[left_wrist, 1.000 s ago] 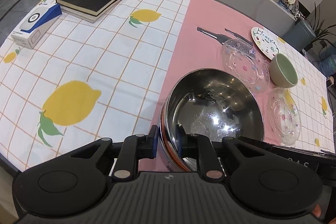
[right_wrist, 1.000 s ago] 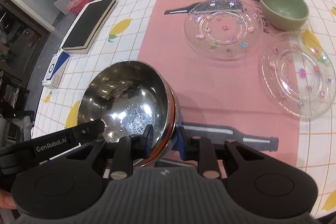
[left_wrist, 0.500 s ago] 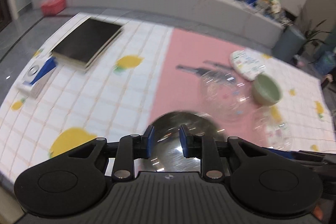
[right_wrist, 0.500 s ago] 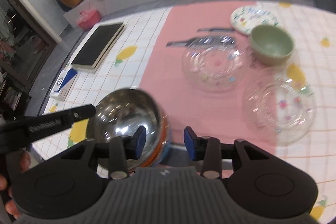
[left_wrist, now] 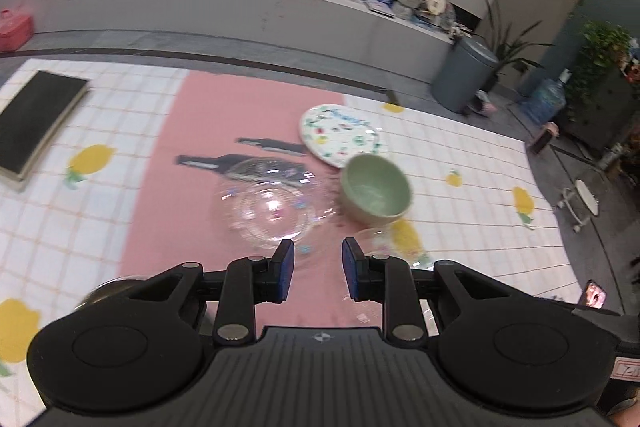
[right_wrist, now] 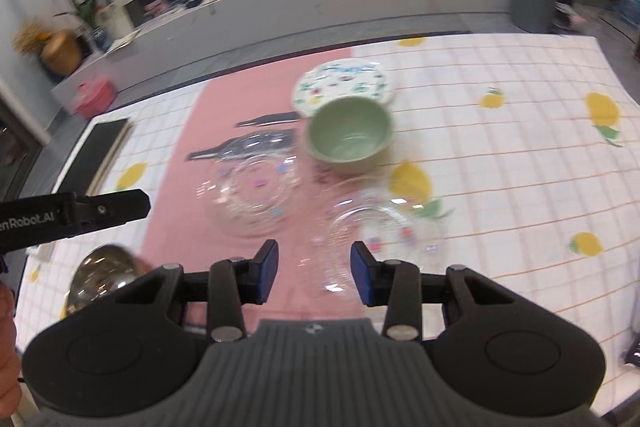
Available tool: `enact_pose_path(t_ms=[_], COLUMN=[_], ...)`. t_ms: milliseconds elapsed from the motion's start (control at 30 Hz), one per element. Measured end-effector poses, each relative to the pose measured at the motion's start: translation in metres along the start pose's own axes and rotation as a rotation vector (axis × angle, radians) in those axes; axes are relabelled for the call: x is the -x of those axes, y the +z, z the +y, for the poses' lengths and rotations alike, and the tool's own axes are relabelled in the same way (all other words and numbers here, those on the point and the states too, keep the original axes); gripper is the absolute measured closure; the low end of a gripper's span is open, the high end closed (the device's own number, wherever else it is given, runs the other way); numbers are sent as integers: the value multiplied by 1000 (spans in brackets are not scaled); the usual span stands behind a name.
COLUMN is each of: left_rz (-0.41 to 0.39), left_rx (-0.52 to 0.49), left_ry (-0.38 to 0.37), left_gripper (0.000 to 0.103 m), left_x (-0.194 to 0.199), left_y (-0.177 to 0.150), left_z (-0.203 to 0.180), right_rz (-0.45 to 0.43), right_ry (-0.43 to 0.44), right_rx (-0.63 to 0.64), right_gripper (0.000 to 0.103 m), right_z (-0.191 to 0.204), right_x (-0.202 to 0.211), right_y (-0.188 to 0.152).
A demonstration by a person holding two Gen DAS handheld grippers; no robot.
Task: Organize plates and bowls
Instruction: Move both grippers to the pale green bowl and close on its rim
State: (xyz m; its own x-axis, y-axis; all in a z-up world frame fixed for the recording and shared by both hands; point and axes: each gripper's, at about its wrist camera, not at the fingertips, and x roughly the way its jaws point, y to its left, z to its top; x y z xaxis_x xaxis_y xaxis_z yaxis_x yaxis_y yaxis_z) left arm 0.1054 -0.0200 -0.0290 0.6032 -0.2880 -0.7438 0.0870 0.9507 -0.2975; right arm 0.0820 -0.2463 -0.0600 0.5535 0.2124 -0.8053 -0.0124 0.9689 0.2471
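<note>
My left gripper (left_wrist: 316,267) is open and holds nothing; it hovers over the pink cloth just short of a clear glass plate (left_wrist: 272,205). A green bowl (left_wrist: 376,189) stands to that plate's right, with a white fruit-print plate (left_wrist: 340,135) behind it. My right gripper (right_wrist: 314,275) is open and empty too, above the near edge of a second glass plate (right_wrist: 376,227). The steel bowl (right_wrist: 100,271) sits on the table at the lower left, free of both grippers. One left gripper finger (right_wrist: 120,205) reaches in from the left above it.
A black book (left_wrist: 36,119) lies at the table's far left. Beyond the far edge are a pink box (left_wrist: 12,31), a long low cabinet (left_wrist: 240,11) and a grey bin (left_wrist: 464,79). The chequered lemon cloth (right_wrist: 520,155) stretches to the right.
Both grippers let go of the steel bowl's rim and opened. They rose and swung toward the glass plates and green bowl, leaving the steel bowl behind at the lower left.
</note>
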Motion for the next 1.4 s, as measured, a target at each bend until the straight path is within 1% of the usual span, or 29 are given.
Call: enact_pose_path(t_ms=[100, 200, 367, 500, 600, 700, 800, 900, 933, 967, 1100, 1267, 1333, 1400], left_rz=[2, 15, 24, 6, 0, 9, 27, 41, 47, 56, 81, 103, 117, 129], left_rx=[-11, -4, -8, 10, 40, 62, 76, 103, 116, 129, 134, 134, 130, 133], left_ry=[-7, -11, -18, -28, -29, -13, -2, 2, 6, 8, 15, 21, 29, 28], left_gripper=[74, 70, 64, 54, 52, 52, 52, 52, 52, 52, 52, 58, 65, 69], left_x=[-17, -34, -60, -76, -88, -104, -122, -138, -143, -148, -161, -171, -176, -179], left_y=[6, 12, 18, 23, 29, 35, 38, 40, 40, 41, 44, 47, 46, 45], left_z=[-14, -22, -31, -31, -27, -24, -23, -18, -15, -13, -10, -9, -9, -9], right_rz=[-3, -4, -25, -49, -46, -35, -13, 20, 28, 37, 58, 80, 87, 89], right_ry=[-24, -34, -53, -78, -72, -42, -45, -46, -52, -58, -54, -54, -50, -43], right_rx=[-12, -17, -8, -17, -47, -78, -85, -107, -115, -122, -152, -173, -183, -192], right_gripper=[62, 62, 62, 61, 61, 61, 62, 68, 72, 74, 77, 78, 81, 83], right_z=[-15, -26, -37, -43, -50, -53, -52, -52, -51, -51, -52, -52, -53, -54], right_x=[-4, -11, -23, -34, -47, -61, -79, -99, -105, -111, -125, -137, -141, -142], right_y=[7, 14, 25, 36, 48, 59, 68, 76, 78, 80, 85, 87, 87, 86])
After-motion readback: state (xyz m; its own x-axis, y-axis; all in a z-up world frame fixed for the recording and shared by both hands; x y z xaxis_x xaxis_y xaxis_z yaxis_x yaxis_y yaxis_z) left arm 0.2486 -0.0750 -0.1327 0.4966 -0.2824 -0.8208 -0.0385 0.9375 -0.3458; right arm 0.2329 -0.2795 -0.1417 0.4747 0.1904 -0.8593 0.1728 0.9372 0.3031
